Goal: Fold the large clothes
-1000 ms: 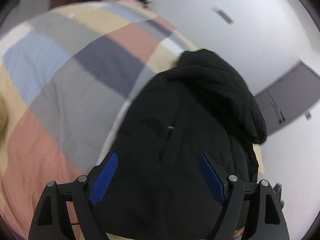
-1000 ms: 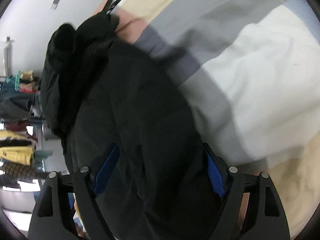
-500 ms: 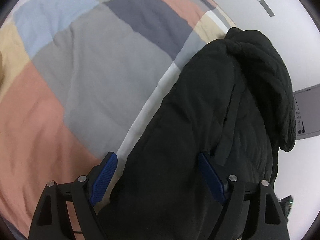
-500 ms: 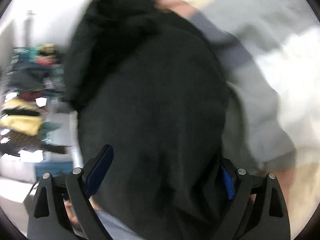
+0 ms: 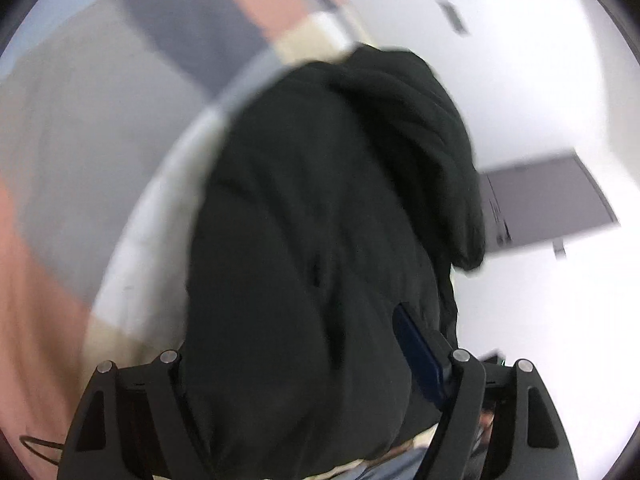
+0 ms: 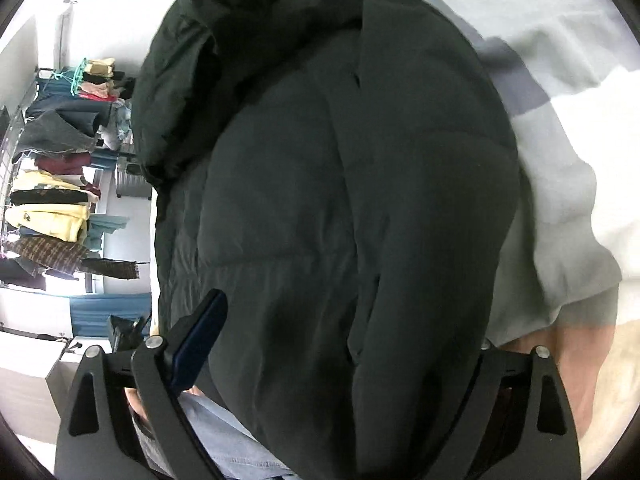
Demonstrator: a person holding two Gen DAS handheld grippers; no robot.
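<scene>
No text, label, brand, number or sign can be read in either view. On the grey door (image 5: 548,204) at the right of the left wrist view there are small dark marks near its left edge, but they are too blurred to make out as letters. The clothes on the rack (image 6: 52,184) at the far left of the right wrist view carry no print that can be made out.
</scene>
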